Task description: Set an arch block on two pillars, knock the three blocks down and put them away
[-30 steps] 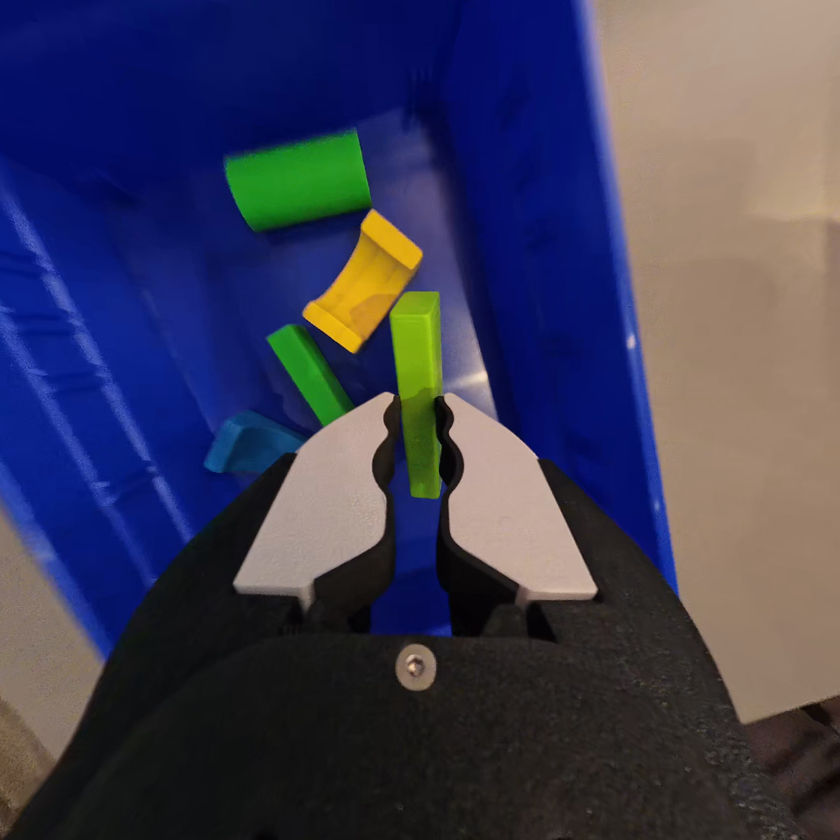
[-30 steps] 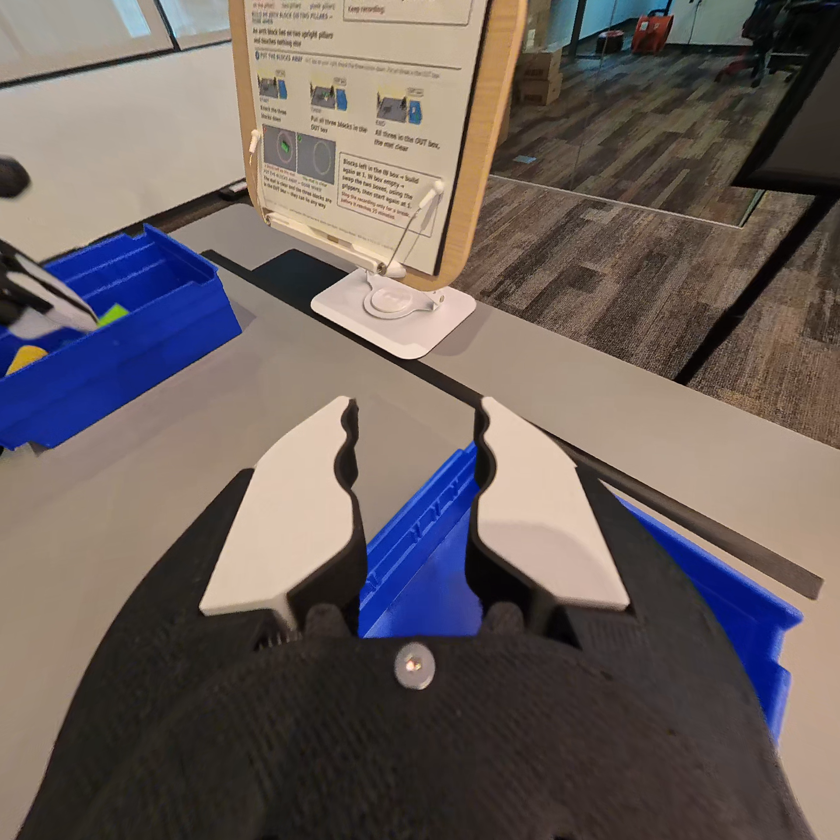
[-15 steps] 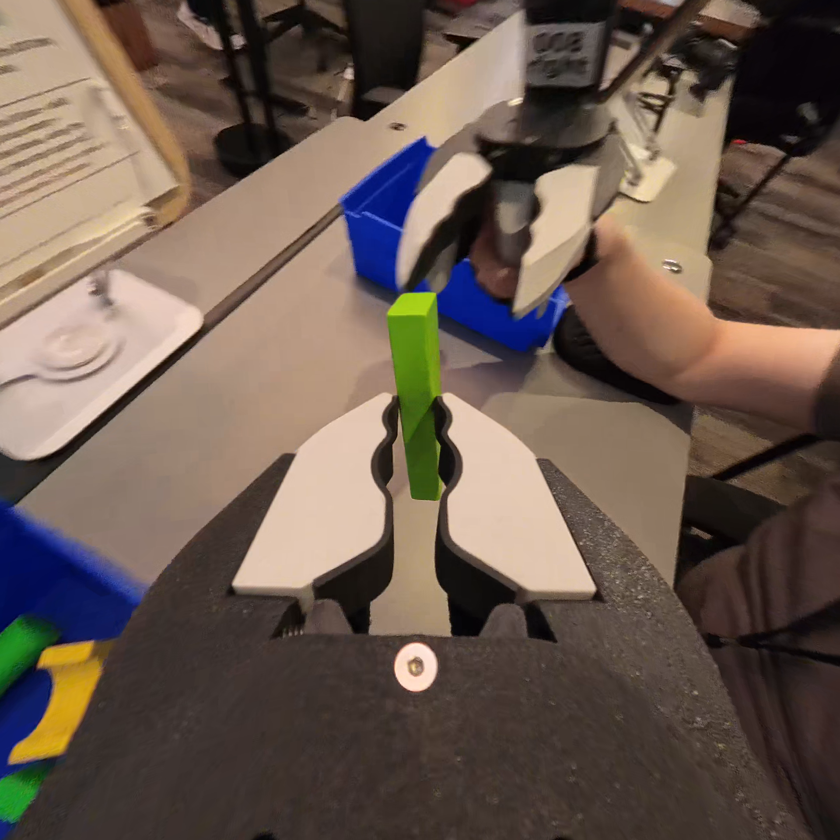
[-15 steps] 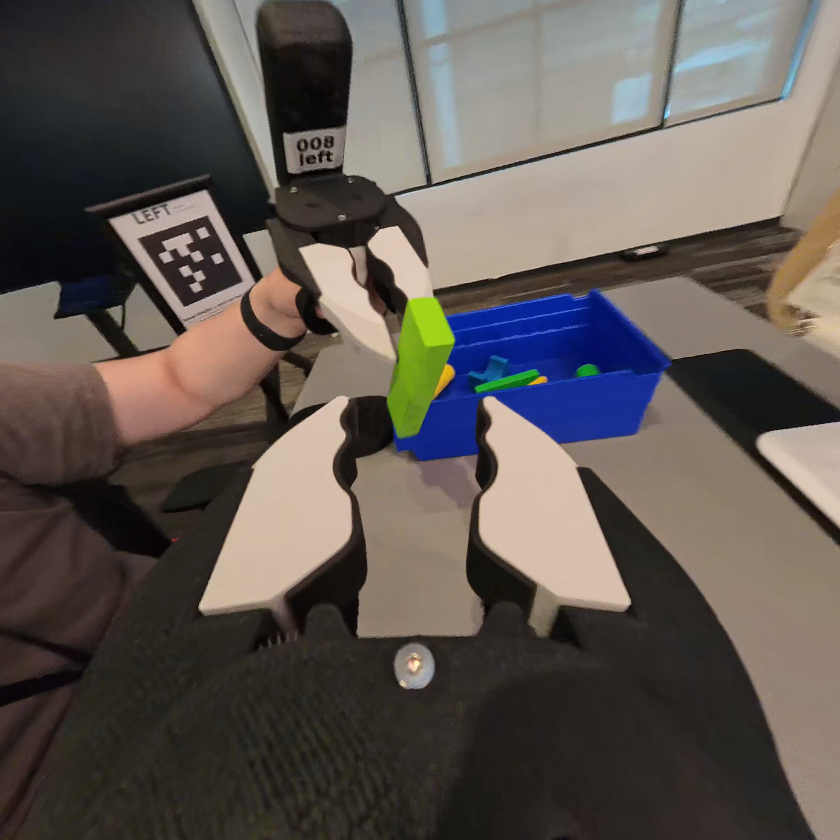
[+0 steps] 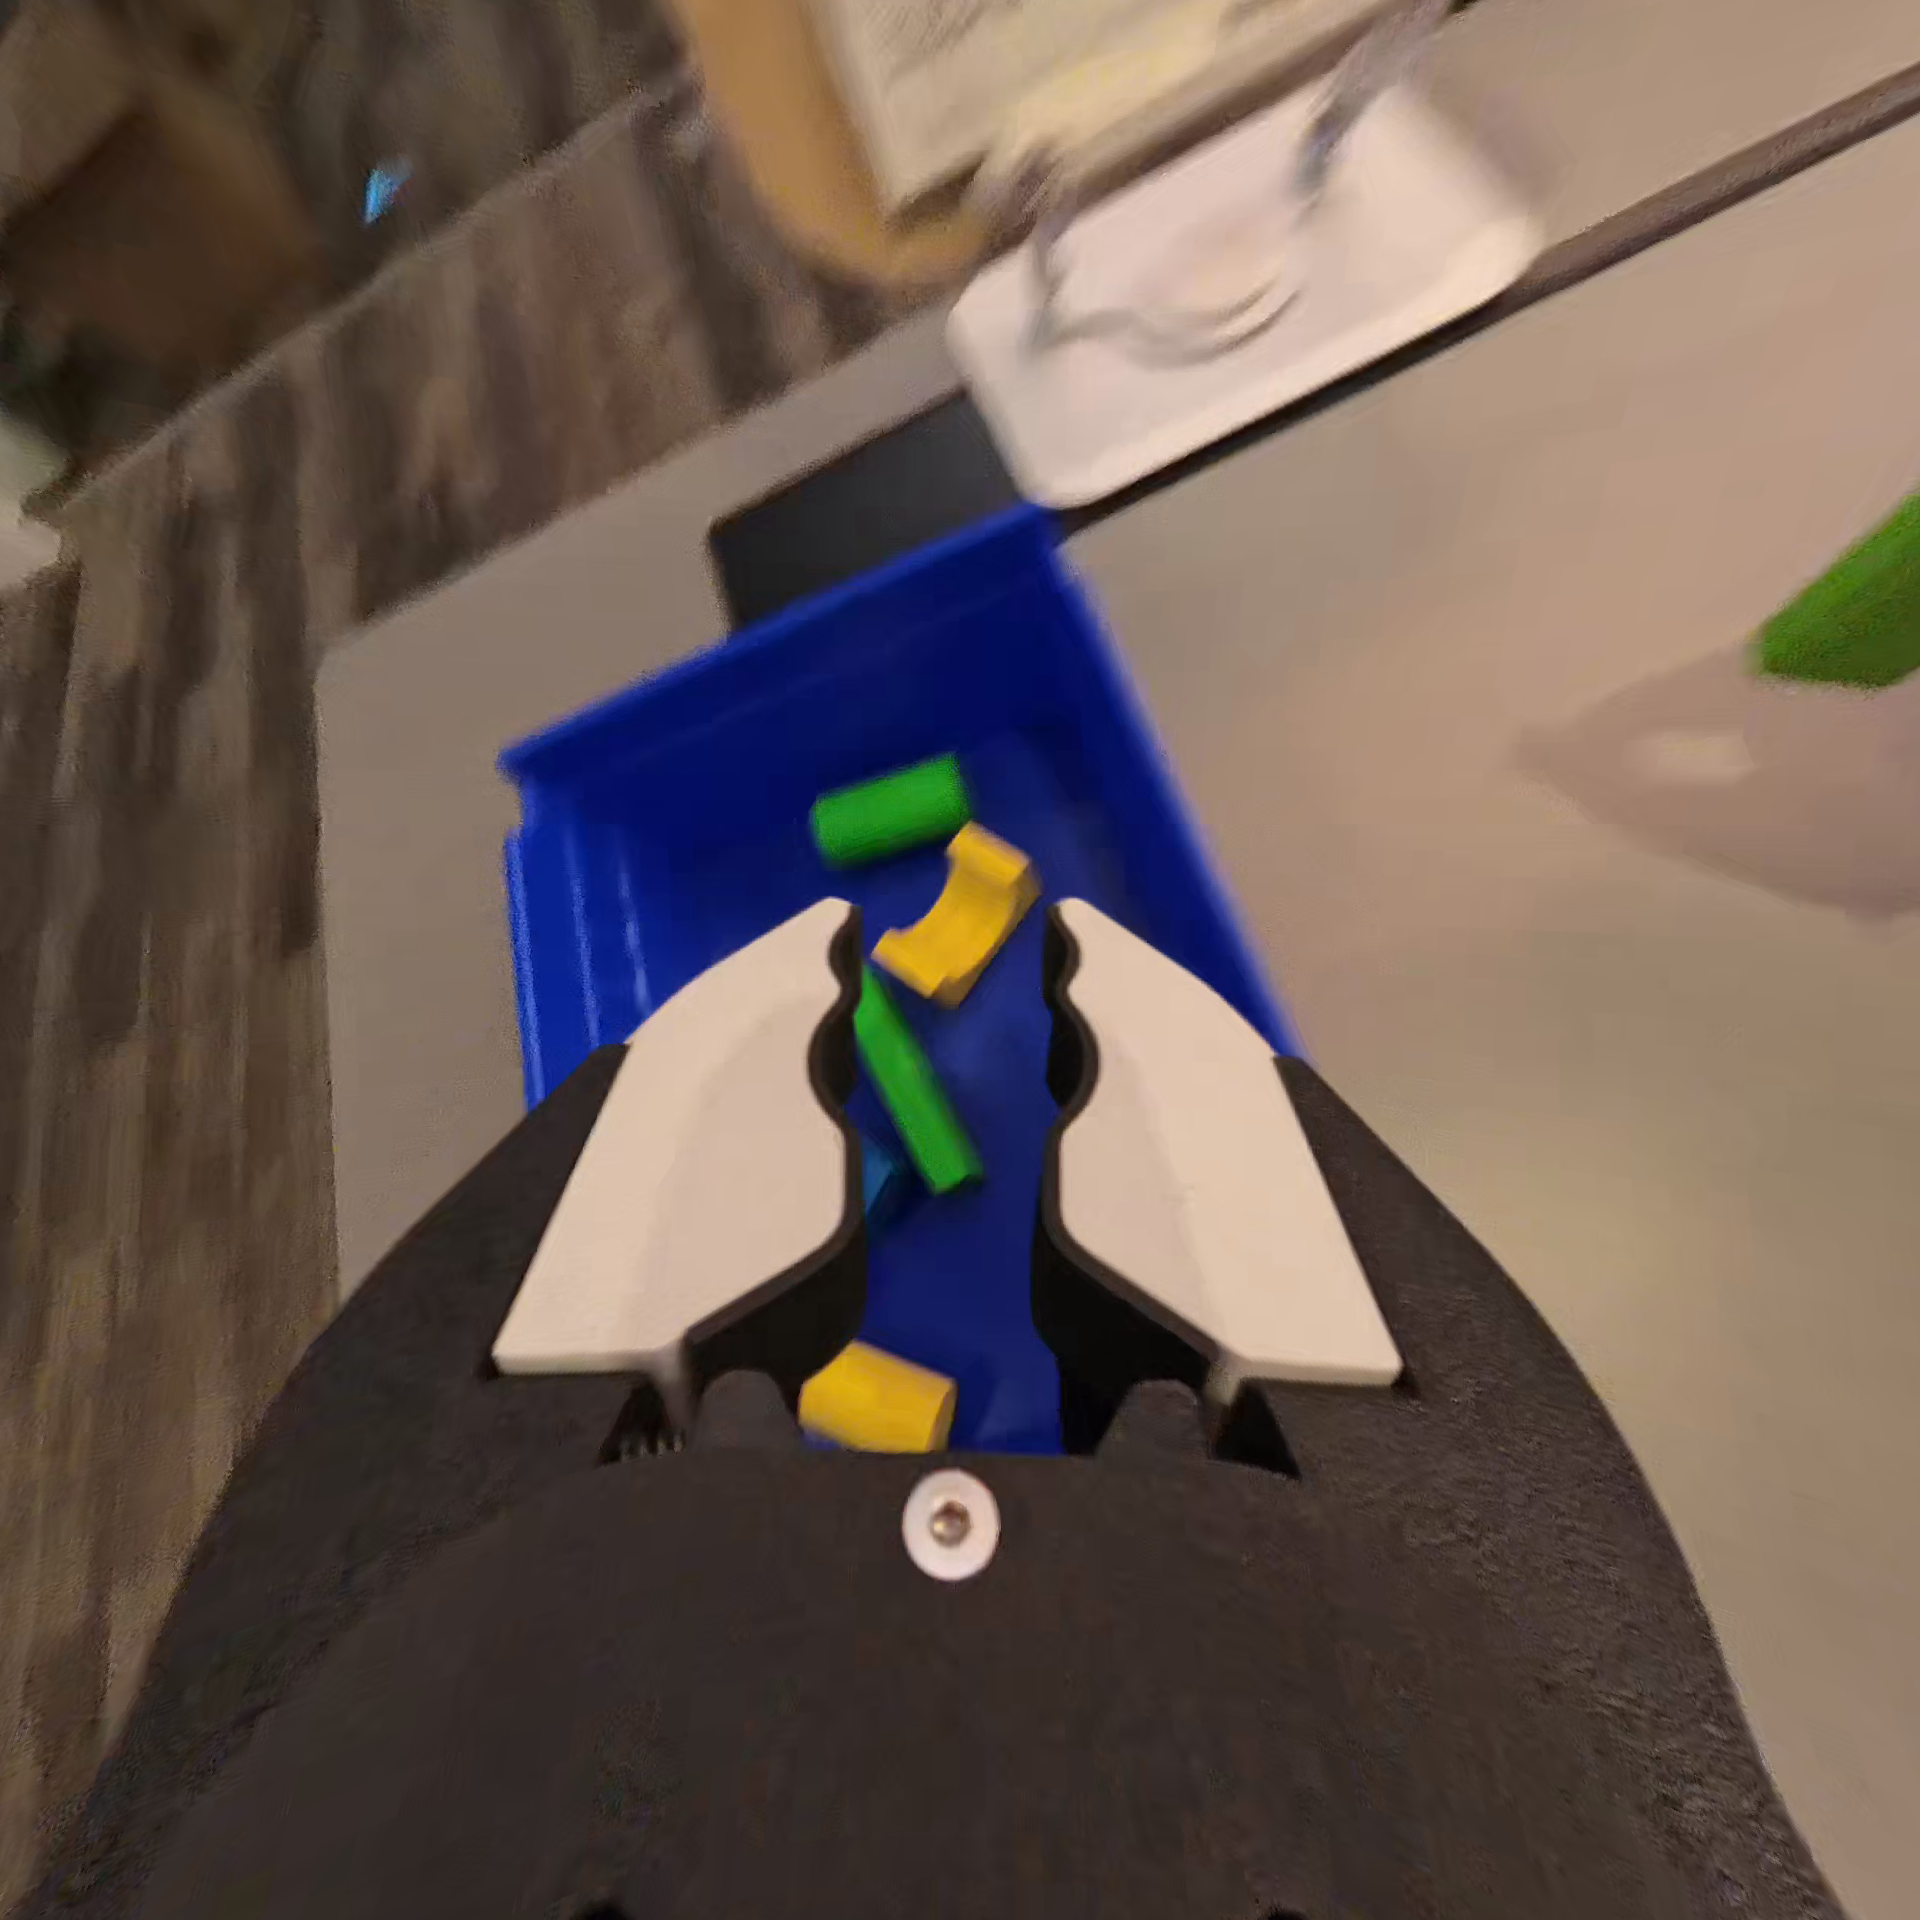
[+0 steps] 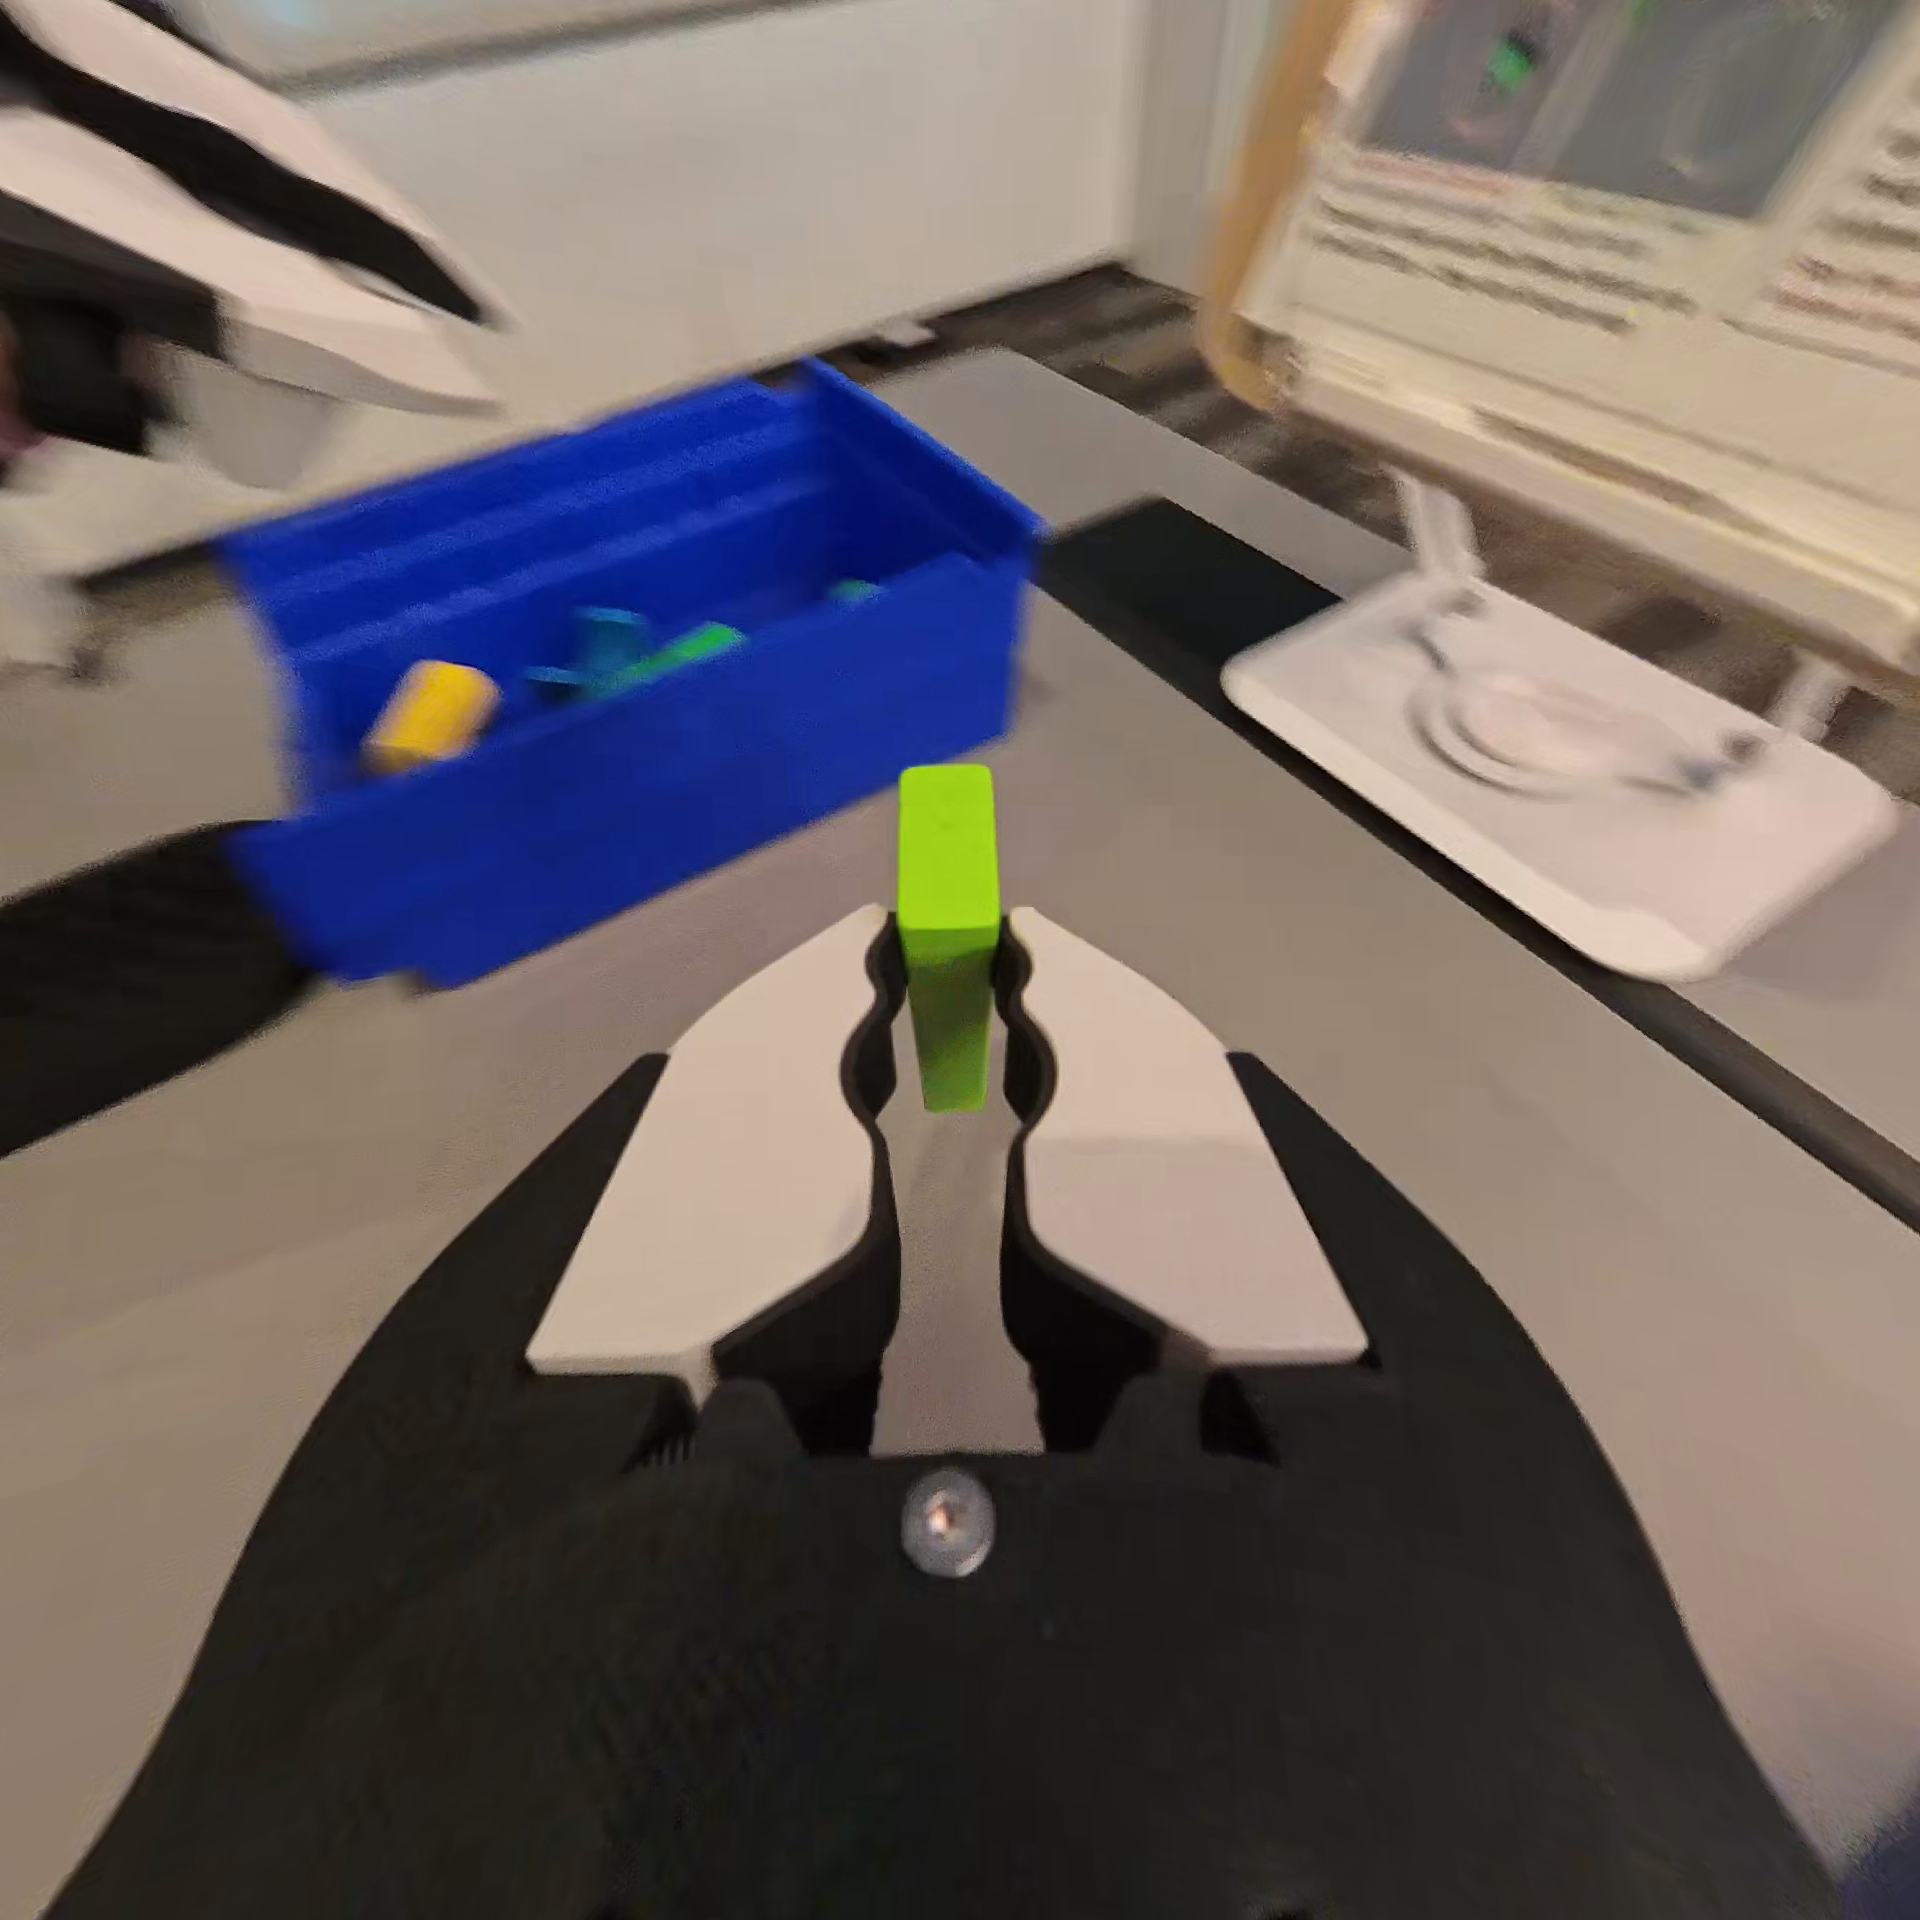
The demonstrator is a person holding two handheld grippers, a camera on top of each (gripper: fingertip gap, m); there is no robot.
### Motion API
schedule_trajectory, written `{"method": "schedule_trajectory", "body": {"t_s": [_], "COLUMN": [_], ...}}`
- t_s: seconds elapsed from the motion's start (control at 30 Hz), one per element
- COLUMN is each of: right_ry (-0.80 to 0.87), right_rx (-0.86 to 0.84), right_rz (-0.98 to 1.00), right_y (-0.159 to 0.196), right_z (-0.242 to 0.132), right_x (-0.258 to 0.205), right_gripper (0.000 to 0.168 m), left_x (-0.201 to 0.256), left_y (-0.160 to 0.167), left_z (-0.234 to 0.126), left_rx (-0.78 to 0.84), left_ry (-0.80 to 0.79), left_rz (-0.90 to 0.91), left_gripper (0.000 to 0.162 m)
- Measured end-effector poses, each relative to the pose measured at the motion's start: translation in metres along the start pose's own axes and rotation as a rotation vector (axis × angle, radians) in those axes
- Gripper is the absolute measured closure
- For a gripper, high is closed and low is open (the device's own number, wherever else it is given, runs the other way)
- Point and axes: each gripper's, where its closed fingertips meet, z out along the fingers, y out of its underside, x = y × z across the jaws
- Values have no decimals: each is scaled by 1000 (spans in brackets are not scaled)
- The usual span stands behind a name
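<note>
Your lighting is soft, warm and even indoors, with no glare. Both views smear with motion: beyond your left gripper (image 5: 954, 925) the floor and stand base (image 5: 1247, 343) streak, though the blue bin (image 5: 914, 665) stays fairly crisp. Ahead of your right gripper (image 6: 948, 925) the lime pillar block (image 6: 945, 862) is sharp; the board (image 6: 1621, 239) to its right blurs. Edges bow outward. A faint shadow falls on the grey table (image 5: 1714, 810).

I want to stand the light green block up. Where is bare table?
Bare grey table lies between the blue bin and the white stand base. The bin itself is crowded with blocks.
</note>
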Motion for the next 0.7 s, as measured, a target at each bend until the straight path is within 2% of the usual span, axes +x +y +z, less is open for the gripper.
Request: {"method": "schedule_trajectory", "body": {"t_s": [0.13,0.3,0.47,0.57,0.7], "right_ry": [185,286,311,311,307], "right_rx": [-107,-112,-142,-153,-161], "right_rz": [31,74,65,56,38], "right_y": [35,50,62,61,61], "right_z": [28,38,47,48,50], "right_x": [29,48,47,45,42], "right_gripper": [152,152,152,152,152], "left_x": [-10,-22,-24,-22,-20], "left_y": [61,102,116,123,127], "left_z": [37,73,96,101,101], "left_rx": [-216,-389,-456,-499,-521], "left_ry": [35,-28,-2,11,30], "left_rz": [-122,-88,-101,-79,-67], "left_gripper": [115,118,128,139,143]}}
